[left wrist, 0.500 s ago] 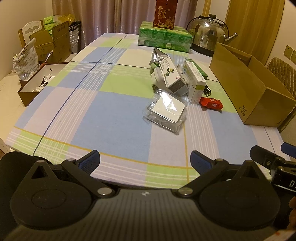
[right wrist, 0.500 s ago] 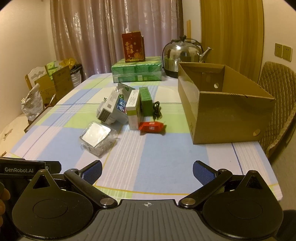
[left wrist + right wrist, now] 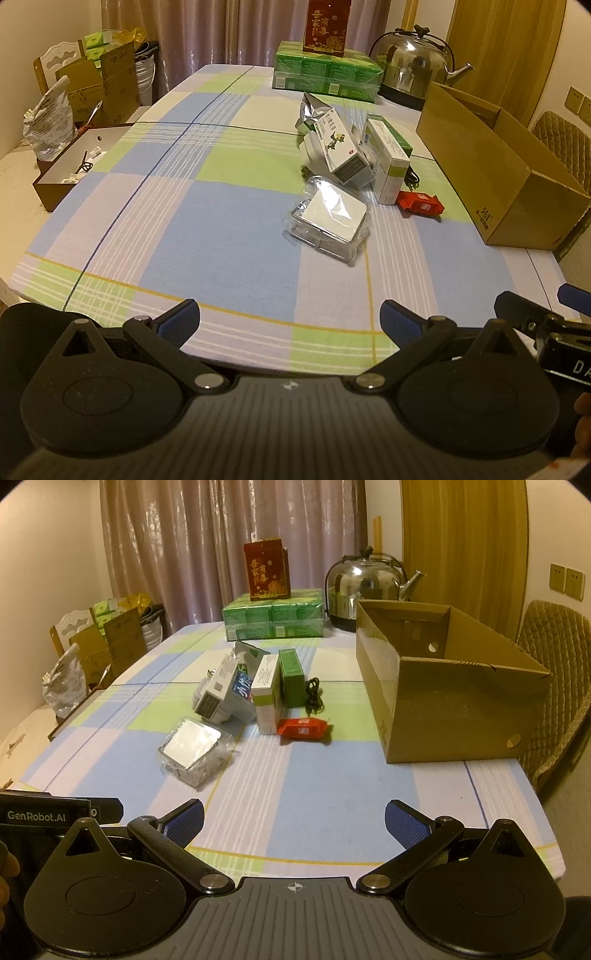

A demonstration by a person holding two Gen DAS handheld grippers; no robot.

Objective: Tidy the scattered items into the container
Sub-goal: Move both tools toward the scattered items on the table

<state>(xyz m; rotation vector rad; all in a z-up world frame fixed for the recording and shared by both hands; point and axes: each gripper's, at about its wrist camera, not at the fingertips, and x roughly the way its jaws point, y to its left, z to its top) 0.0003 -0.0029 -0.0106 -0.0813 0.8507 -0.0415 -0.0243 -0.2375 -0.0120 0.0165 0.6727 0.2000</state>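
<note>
An open cardboard box [image 3: 454, 705] stands on the right of the checked table; it also shows in the left wrist view [image 3: 491, 162]. Left of it lie scattered items: a clear plastic packet [image 3: 194, 751] [image 3: 330, 219], a red sachet [image 3: 303, 729] [image 3: 421, 202], a white-and-green carton [image 3: 266, 694] [image 3: 388, 158], a green carton [image 3: 291, 675], a grey-white carton [image 3: 225, 692] [image 3: 340, 146], a silver pouch [image 3: 314, 107] and a black cable [image 3: 314, 698]. My left gripper [image 3: 290, 321] and right gripper [image 3: 293, 821] are both open and empty, over the table's near edge.
At the table's far end are a stack of green packs [image 3: 273, 618] with a red box [image 3: 266, 570] on top and a steel kettle [image 3: 365, 585]. A brown tray [image 3: 77, 162] and cartons stand off the left edge. A padded chair [image 3: 554, 686] is to the right.
Both views have shifted only very slightly. Nothing on the table has moved and both grippers stay open.
</note>
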